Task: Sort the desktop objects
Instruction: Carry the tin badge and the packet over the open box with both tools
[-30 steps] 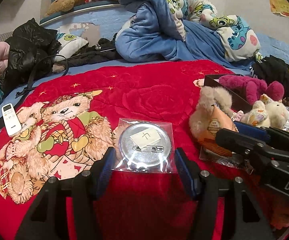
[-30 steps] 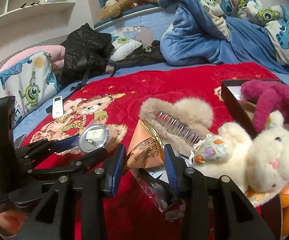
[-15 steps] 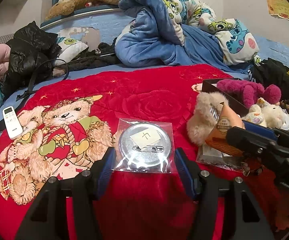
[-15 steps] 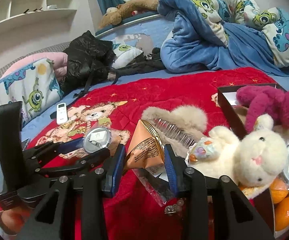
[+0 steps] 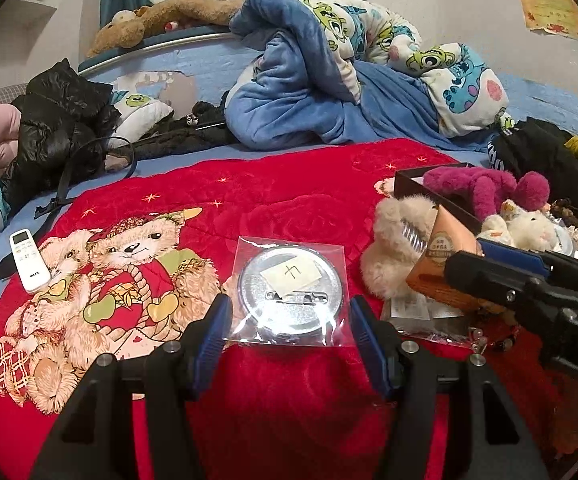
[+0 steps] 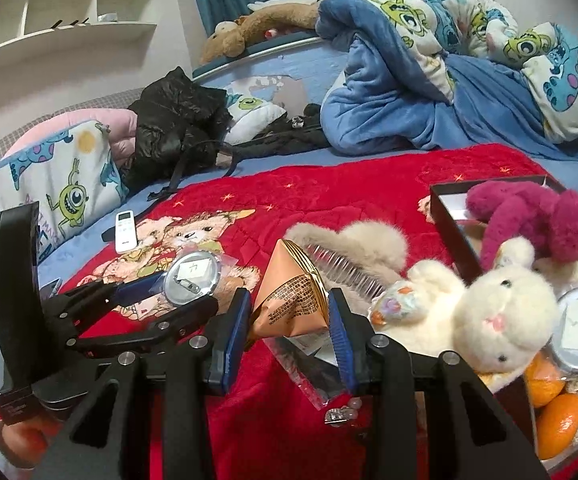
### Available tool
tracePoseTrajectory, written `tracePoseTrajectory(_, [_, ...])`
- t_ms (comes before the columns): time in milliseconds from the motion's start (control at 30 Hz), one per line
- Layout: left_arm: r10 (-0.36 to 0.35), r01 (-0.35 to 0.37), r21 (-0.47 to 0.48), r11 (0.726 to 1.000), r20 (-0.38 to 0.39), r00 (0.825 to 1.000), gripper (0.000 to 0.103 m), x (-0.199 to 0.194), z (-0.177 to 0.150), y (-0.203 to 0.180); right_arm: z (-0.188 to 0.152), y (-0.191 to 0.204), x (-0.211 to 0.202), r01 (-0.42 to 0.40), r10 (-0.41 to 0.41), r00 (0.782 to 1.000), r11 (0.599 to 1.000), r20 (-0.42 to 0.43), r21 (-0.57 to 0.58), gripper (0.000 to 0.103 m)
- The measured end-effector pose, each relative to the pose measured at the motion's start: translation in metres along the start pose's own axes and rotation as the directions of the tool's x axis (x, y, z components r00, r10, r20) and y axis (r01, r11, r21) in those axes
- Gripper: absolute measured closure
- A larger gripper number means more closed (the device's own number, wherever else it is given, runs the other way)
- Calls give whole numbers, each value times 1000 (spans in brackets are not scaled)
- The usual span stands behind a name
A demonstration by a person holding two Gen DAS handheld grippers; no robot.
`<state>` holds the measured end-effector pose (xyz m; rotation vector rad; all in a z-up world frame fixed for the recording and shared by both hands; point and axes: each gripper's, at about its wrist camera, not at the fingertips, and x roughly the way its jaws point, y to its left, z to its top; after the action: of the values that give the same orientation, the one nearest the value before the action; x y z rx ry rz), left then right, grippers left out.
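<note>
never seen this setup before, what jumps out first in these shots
The bright red blanket with its teddy bear print fills the foreground. On it, between the left gripper's open fingers, lies a bagged silver badge; the right gripper brackets an orange pyramid packet. To the right, a dark box overflows with plush toys.

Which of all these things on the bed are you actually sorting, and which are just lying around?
Being sorted: bagged badge, orange packet, white plush rabbit, box.
Lying about: remote, black jacket, blue blanket.
</note>
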<state>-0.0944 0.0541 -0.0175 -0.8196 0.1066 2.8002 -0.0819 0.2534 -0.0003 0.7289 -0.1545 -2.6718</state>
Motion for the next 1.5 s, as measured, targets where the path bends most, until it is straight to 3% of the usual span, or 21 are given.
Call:
tracePoseTrajectory(267, [-38,38,4,999,31,999,41,-16,1,-17,10,-24,-28,-2,-1,998,999,62,53,65])
tracePoseTrajectory(567, [-112,110,48,993,49,993,41,-28,1,-53,19,-78,-72,47,-63,989,991,136,122,65])
tracePoseTrajectory(733, [-182,180,41,983,41,983,41,-32,4,-76,15,-108,-99,103,-123,978,987,167,122,64])
tracePoseTrajectory(967, [-250,242,99,965,78,965,41,-48,18,-131,12,-146,-128,154,-188,961,973,203,170,67])
tracePoseTrajectory(1267, [-287,276,137,951,68,956,41,-41,32,-192,8,-177,-133,73,-123,975,965,186,253,67])
tracePoseTrajectory(1500, [-324,314,136,940,60,944,41,-33,48,-221,10,-189,-164,146,-225,938,946,264,290,66])
